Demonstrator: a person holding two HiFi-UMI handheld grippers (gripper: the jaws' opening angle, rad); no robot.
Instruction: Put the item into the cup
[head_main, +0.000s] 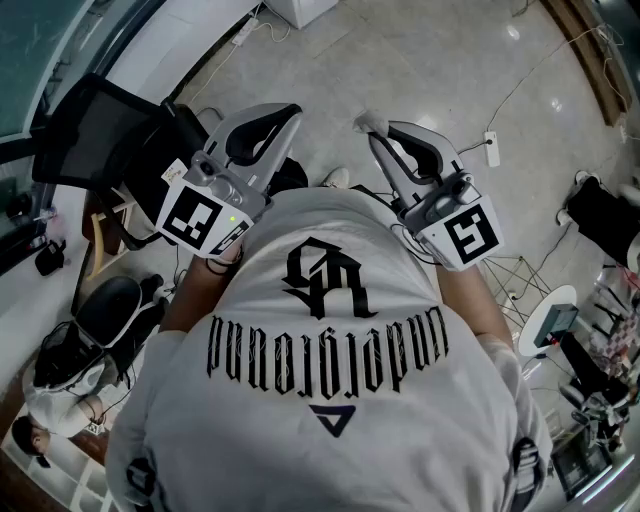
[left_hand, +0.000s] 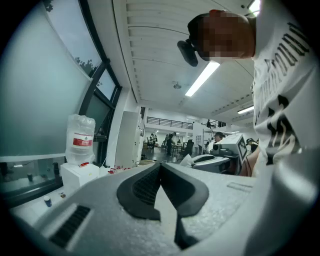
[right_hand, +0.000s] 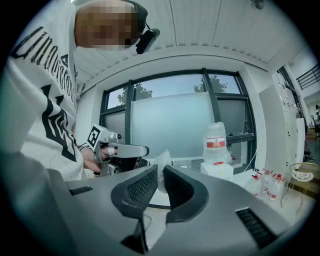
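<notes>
Two grippers up near the chest: the right gripper (right_hand: 160, 170) is clamped tight on the item (right_hand: 163, 160), a crinkly clear scrap poking up between its jaws. The left gripper (left_hand: 161, 165) is closed with nothing in it. A water jug (right_hand: 216, 142) stands by the window behind.

Floor (head_main: 420, 70) is shining glossy & smooth; shirt (head_main: 330, 400) is looking matt cloth; left gripper (left_hand: 160, 166) is showing grainy matt plastic.

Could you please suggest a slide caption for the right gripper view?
Right gripper pinching a crumpled translucent item before a frosted window, left gripper alongside.
</notes>
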